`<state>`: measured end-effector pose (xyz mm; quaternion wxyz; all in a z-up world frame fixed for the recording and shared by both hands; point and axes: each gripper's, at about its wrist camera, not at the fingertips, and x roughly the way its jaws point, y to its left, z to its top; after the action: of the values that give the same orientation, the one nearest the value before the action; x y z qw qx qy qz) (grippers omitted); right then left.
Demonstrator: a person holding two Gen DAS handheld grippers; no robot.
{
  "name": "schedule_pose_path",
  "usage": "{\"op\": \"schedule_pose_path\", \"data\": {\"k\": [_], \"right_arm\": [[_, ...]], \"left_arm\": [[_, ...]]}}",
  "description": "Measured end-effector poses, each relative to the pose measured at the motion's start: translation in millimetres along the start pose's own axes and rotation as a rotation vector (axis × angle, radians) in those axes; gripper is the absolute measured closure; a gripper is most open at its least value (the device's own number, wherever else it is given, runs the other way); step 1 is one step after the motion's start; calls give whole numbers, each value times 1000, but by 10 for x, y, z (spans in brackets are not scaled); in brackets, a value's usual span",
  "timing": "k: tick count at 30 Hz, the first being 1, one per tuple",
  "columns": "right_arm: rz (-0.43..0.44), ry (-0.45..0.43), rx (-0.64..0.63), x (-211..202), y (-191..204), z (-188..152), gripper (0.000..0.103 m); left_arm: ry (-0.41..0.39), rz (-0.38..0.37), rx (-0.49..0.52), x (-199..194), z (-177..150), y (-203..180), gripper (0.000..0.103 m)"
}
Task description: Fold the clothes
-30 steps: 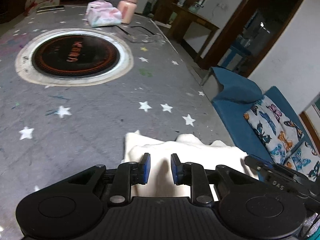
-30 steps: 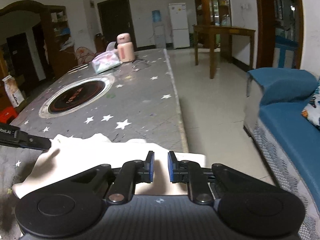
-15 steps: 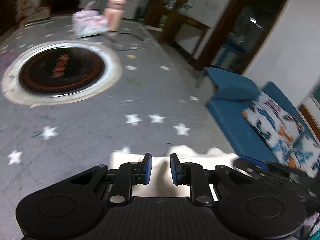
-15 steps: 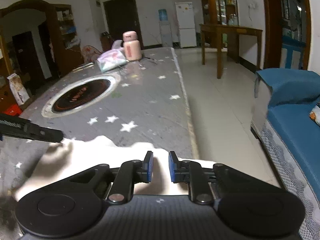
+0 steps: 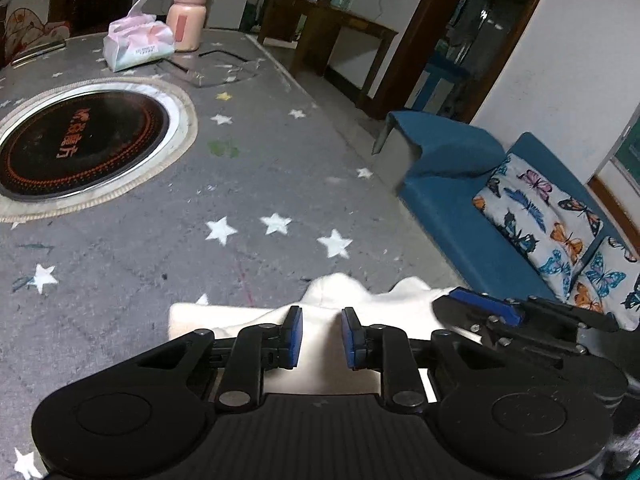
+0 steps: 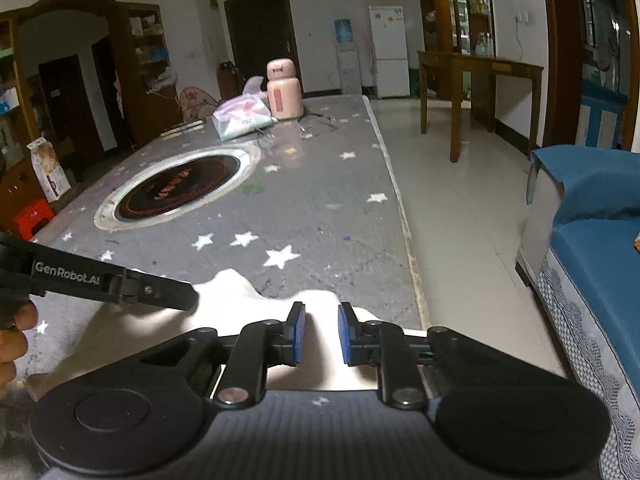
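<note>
Cream garment [image 5: 320,332] lies under both grippers (left [image 5: 320,338], right [image 6: 321,334]), fingers parted, gripping nothing

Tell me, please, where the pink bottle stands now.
The pink bottle stands upright at the far end of the grey star-patterned table, just right of the tissue pack and beyond the round cooktop; the left wrist view shows the same.
</note>
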<state>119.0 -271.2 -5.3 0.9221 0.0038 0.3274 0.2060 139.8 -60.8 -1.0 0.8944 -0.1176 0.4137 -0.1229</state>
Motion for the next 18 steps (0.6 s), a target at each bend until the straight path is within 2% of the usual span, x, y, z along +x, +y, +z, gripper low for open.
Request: {"op": "schedule_pose_path", "data": {"k": [3, 7, 12, 18], "right_arm": [[3, 13, -13, 37, 37, 1, 81], [-8, 30, -31, 60, 92, 4, 81], [12, 20, -44, -272, 133, -93, 81], [22, 38, -53, -653, 214, -435, 80]], "left_arm": [[10, 18, 37, 74, -8, -69, 72], [2, 14, 39, 4, -36, -74, 72], [-24, -16, 72, -305, -206, -88, 72], [-24, -37, 109, -616, -582, -85, 74]]}}
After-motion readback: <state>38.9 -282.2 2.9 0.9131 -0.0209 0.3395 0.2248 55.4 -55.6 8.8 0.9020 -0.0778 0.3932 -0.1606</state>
